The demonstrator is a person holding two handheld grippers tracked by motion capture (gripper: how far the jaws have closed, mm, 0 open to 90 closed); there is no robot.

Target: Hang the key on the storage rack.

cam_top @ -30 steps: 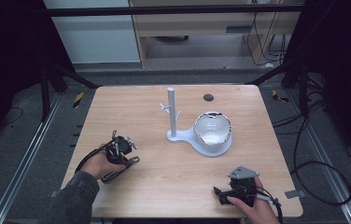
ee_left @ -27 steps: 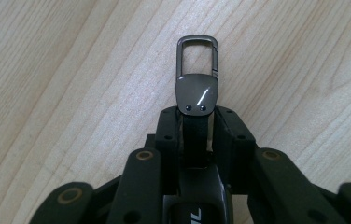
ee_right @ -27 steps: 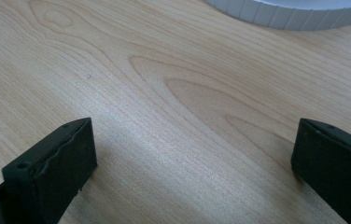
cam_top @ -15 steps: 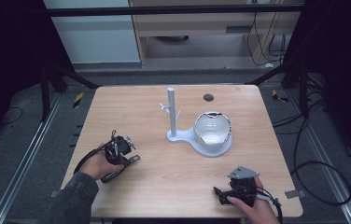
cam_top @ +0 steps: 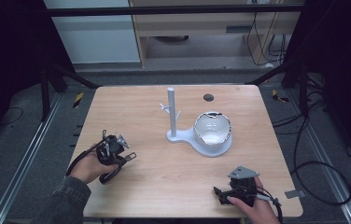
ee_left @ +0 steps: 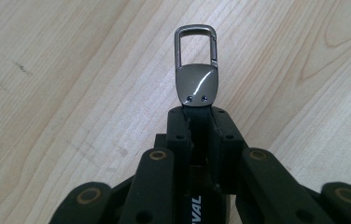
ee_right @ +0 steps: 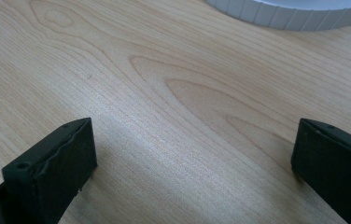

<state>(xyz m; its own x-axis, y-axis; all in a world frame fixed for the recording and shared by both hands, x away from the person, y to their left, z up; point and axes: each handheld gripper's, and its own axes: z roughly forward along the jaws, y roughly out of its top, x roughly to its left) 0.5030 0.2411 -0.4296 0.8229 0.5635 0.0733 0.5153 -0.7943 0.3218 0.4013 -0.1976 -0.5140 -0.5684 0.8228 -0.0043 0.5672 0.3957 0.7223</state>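
Two hand-held grippers sit over a pale wooden table (cam_top: 164,186), each in one of a person's hands. The left gripper (ee_left: 200,116) is clenched on a key fob (ee_left: 197,77): its two black jaws pinch the fob's dark strap, and the grey metal plate and its oblong clip ring stick out past the fingertips, above the wood grain. In the high view the left gripper (cam_top: 126,151) is near the table's left edge, with the fob reaching toward the table's middle. Its jaws have just been closing, with the strap between them.

The right gripper (ee_right: 194,154) is released: its jaws stand wide apart with bare table between them, holding nothing. In the high view it (cam_top: 219,192) rests low at the table's near right corner, in the person's right hand (cam_top: 253,207).

A white stand (cam_top: 197,133) with an upright post, small pegs and a round dish stands near the table's middle, well apart from both grippers. Its ribbed rim (ee_right: 285,11) shows at the top of the right gripper view.

Compared with a second ago, the left gripper sits slightly higher and the fob is now gripped; the right gripper has stayed where it was.
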